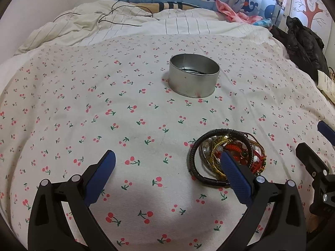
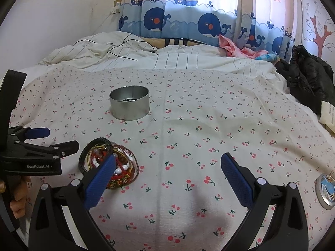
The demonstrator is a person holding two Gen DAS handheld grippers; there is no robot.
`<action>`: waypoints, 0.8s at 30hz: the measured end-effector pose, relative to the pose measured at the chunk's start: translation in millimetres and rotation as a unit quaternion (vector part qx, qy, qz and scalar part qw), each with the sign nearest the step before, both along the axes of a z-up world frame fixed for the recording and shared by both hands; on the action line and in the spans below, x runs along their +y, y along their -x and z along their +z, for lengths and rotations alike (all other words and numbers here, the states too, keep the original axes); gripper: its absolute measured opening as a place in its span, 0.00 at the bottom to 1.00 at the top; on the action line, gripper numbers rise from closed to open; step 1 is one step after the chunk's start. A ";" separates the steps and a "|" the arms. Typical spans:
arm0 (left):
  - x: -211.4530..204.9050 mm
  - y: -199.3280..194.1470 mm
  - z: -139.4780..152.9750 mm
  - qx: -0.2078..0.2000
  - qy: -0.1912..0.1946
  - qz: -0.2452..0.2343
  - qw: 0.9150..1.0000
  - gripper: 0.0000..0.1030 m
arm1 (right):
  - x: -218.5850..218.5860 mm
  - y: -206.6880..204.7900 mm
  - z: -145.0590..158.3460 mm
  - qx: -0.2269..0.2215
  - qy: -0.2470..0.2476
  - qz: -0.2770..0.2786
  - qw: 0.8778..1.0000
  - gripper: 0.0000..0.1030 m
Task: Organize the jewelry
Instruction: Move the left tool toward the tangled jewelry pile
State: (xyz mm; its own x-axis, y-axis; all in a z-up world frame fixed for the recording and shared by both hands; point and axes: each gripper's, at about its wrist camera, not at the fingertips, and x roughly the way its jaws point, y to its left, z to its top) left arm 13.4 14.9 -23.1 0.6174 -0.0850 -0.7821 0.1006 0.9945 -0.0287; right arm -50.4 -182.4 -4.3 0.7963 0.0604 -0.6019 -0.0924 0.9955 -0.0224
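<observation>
You are working over a bed [image 1: 62, 104] covered by a white sheet printed with small red cherries; a rumpled cream striped duvet [image 1: 167, 25] lies at its far end, below a blue curtain with whale motifs [image 2: 184, 25]. A black padded jacket [image 2: 309, 77] is heaped at the far right edge of the bed.

Your left gripper [image 1: 167, 161] hovers low over the sheet with its blue-padded fingers [image 1: 104, 173] spread wide and nothing between them. In the left wrist view its right finger overlaps the jewelry pile, though you cannot tell whether it touches. Your right gripper [image 2: 167, 163] is likewise released, fingers wide apart and holding nothing; in its own view the left finger overlaps the same pile. The two grippers sit side by side, the left one visible at the left edge of the right wrist view.

The round, open, silver metal tin [image 1: 194, 75] stands upright on the sheet, well beyond the grippers. Something dark lies on its floor; its identity cannot be resolved.

The task item, a tangled pile of bracelets [image 1: 217, 154], rests on the sheet between the two grippers and nearer to you than the tin. It comprises a black braided leather band, gold cord, red woven strands and white beads, all overlapping.

A round silver lid with a blue printed face [image 2: 325, 190] lies flat at the right edge of the right wrist view, well apart from the pile
</observation>
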 end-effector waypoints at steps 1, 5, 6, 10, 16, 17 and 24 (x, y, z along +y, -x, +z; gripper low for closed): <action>0.1 0.3 -0.1 0.000 0.000 0.000 1.000 0.94 | 0.1 0.2 0.1 0.000 0.000 0.000 1.000 0.94; -0.1 1.2 -0.5 -0.001 -0.001 0.002 1.000 0.94 | 0.3 0.5 0.1 0.001 -0.003 0.002 1.000 0.94; 0.0 1.1 -0.5 -0.001 -0.002 0.002 1.000 0.94 | 0.7 0.8 0.4 0.001 -0.003 0.002 1.000 0.94; 0.0 1.0 -0.2 -0.001 -0.004 0.003 1.000 0.94 | 1.6 0.4 0.8 0.001 -0.005 0.007 1.000 0.94; 0.7 0.5 -0.1 0.000 -0.003 0.003 1.000 0.94 | 2.7 0.0 0.6 0.002 -0.004 0.009 1.000 0.94; 0.7 0.8 0.0 0.000 -0.003 0.003 1.000 0.94 | 3.1 0.1 0.6 0.003 -0.004 0.010 1.000 0.94; 0.6 1.1 -1.0 0.004 -0.006 0.003 1.000 0.94 | 5.5 -0.8 0.8 0.004 -0.004 0.018 1.000 0.94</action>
State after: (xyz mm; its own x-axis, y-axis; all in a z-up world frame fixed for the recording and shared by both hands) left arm 12.3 15.5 -24.1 0.6119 -0.0724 -0.7876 0.0951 0.9953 -0.0176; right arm -49.6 -176.9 -3.5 0.7889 0.0948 -0.6072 -0.1290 0.9916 -0.0129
